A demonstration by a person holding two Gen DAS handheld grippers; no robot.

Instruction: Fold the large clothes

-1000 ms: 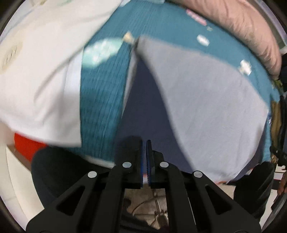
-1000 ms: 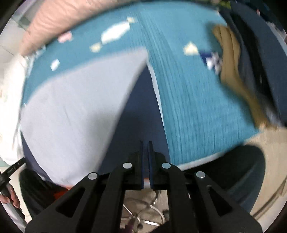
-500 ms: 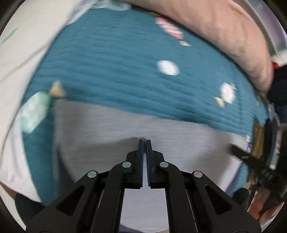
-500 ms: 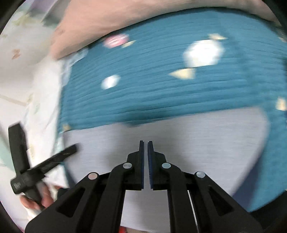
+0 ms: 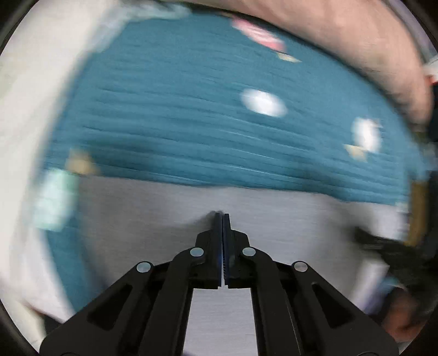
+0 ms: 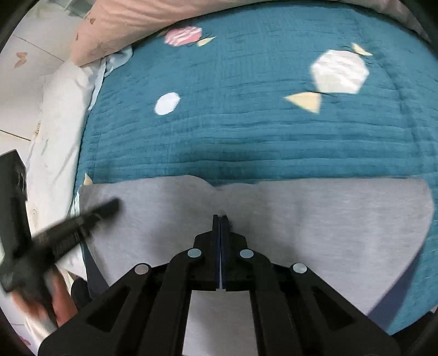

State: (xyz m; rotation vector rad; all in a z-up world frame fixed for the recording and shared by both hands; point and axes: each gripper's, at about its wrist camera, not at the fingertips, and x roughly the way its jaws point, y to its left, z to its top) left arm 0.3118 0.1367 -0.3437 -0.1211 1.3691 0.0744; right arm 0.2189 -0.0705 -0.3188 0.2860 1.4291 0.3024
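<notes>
Spread on teal quilt, the grey garment lies folded; both grippers, left gripper and right gripper, pinch its far edge shut and should release next.

Even, soft light; left wrist view heavily motion-blurred; right wrist sharper, smeared at 8 o'clock; fisheye-bent edges.

The grey garment looked like soft, matt knit cloth, smooth across its face. Under it, the teal bedspread was crinkled, ribbed cotton with flat printed patches. The right gripper showed matt black plastic with dull silver rivets, and the pink pillow looked finely wrinkled.
</notes>
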